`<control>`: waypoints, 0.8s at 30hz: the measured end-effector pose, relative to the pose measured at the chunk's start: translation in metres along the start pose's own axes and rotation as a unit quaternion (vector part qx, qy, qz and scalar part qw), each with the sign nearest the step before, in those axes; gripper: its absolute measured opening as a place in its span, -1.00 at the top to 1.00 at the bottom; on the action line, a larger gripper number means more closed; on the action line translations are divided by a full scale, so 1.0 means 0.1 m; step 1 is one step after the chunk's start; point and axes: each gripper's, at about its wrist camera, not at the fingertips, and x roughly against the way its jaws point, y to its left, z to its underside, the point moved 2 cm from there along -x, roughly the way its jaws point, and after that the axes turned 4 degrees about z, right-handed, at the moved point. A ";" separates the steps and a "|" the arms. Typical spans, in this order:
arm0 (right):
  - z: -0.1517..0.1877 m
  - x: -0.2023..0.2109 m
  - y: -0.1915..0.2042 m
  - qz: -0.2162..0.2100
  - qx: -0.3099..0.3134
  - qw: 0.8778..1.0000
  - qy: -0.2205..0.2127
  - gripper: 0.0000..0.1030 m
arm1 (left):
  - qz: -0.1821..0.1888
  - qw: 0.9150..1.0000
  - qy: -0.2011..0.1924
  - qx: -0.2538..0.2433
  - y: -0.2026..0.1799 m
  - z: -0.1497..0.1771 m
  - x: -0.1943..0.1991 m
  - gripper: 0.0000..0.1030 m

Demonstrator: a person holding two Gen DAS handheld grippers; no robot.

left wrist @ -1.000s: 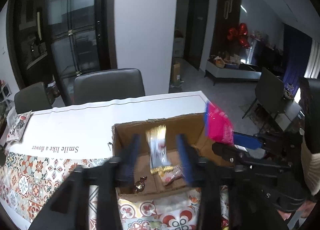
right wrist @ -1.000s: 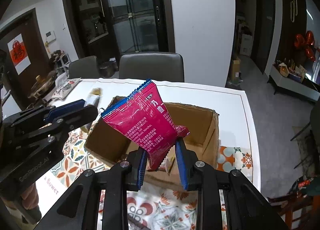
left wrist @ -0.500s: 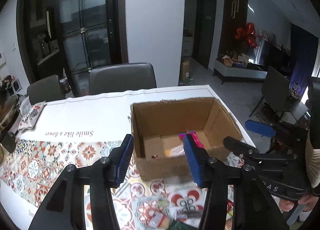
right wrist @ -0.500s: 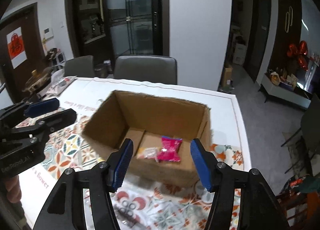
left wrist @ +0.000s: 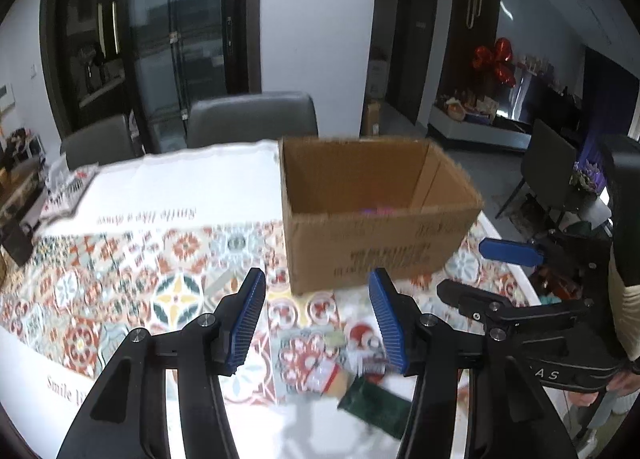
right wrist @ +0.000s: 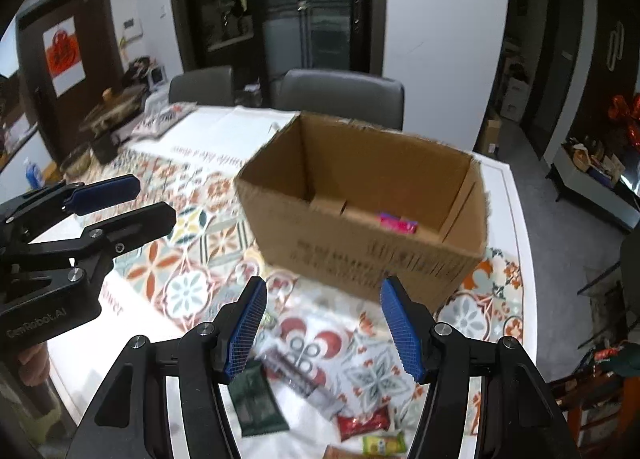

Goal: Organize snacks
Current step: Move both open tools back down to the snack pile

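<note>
Right wrist view: snacks lie loose on the tabletop [right wrist: 500, 195] right under the right claw [right wrist: 324, 327]. A dark green packet [right wrist: 256, 399] sits just below its left finger, long axis running away from the camera, and a red packet [right wrist: 362, 421] and a yellow-green bar [right wrist: 384, 444] lie crosswise lower down. That claw has just swung apart and gapes about halfway, gripping nothing. Beyond its tips stands the cardboard box [right wrist: 360, 235], a pink packet [right wrist: 398, 224] on its floor. The left claw [left wrist: 316, 319], also half spread and empty, tilts down over the patterned cloth [left wrist: 120, 283], and a hand [right wrist: 34, 359] grips its body.
</note>
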 end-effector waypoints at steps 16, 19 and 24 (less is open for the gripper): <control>0.59 -0.38 0.36 -0.011 0.057 0.994 0.090 -0.17 | 0.033 0.998 0.047 0.012 0.07 0.85 -0.24 -0.02; 0.69 -0.47 0.38 -0.014 0.061 0.992 0.108 -0.17 | 0.044 0.997 0.063 0.017 0.07 0.94 -0.34 -0.02; 0.80 -0.60 0.38 -0.014 0.064 0.990 0.129 -0.17 | 0.057 0.995 0.084 0.021 0.06 1.05 -0.51 -0.01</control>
